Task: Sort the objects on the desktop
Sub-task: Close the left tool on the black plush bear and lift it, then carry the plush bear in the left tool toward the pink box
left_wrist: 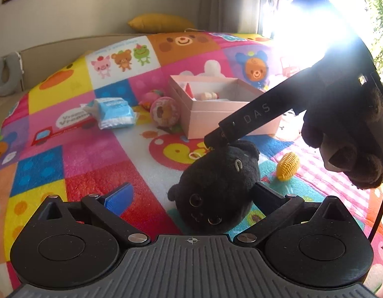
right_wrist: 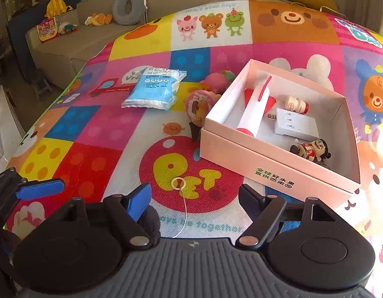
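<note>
The left gripper [left_wrist: 191, 198] is spread wide around a black plush cat [left_wrist: 216, 188], which lies on its side on the patchwork play mat [left_wrist: 92, 149]; the blue-padded finger stands apart from the toy on one side, while the other finger sits just beside or against its flank, so nothing is pinched yet. The right gripper [right_wrist: 193, 198] is also spread, holding nothing, and in the left wrist view its tip hangs right over the plush's upper edge; whether it touches cannot be told. A thin white cord with a ring [right_wrist: 178, 183], seemingly the plush's hanging loop, trails across the mat between the right gripper's fingers.

Beyond the plush stands the open pink box [right_wrist: 273, 164], already holding a red-and-white pen-like item, a small bottle, a white adapter and a figurine [right_wrist: 311, 150]. Still out on the mat are a donut toy [left_wrist: 165, 111], a blue-and-white packet [right_wrist: 155, 89] and a yellow ribbed toy [left_wrist: 288, 166].

The step in hand looks like the pickup of the plush. The next move calls for the left gripper to press its fingers onto the soft body, firmly enough that it does not slip, then lift it clear and carry it over the box wall.
</note>
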Available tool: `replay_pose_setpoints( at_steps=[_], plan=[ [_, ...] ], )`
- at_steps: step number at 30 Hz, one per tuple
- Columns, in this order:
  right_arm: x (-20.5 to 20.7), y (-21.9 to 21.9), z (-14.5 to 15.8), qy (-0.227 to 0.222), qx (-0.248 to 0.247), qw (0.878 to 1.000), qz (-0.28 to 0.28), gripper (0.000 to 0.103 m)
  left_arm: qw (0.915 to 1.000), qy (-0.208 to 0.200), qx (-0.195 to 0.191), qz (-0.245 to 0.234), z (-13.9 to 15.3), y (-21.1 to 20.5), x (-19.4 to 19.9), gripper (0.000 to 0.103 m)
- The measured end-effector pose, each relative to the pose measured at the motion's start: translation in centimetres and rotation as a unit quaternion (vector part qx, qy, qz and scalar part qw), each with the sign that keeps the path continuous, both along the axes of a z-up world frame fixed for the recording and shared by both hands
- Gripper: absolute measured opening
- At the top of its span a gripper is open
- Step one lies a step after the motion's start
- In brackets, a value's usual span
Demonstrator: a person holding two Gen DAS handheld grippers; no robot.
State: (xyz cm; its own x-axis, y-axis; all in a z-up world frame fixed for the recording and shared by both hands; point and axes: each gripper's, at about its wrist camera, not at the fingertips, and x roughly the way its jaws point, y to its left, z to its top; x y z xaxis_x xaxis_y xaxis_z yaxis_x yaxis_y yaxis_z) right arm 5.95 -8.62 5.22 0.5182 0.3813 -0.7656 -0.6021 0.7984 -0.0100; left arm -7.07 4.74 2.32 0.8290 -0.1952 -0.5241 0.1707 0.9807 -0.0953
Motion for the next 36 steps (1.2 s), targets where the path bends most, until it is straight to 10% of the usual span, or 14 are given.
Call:
replay_pose_setpoints(
  at_steps=[36],
  plan=[
    [-1.5,-4.0,-0.6,-0.014,-0.008,0.999,-0.031,0.085,0.9971,0.042,0.029,0.056,-0.7,1.0,1.2,0.103]
  ],
)
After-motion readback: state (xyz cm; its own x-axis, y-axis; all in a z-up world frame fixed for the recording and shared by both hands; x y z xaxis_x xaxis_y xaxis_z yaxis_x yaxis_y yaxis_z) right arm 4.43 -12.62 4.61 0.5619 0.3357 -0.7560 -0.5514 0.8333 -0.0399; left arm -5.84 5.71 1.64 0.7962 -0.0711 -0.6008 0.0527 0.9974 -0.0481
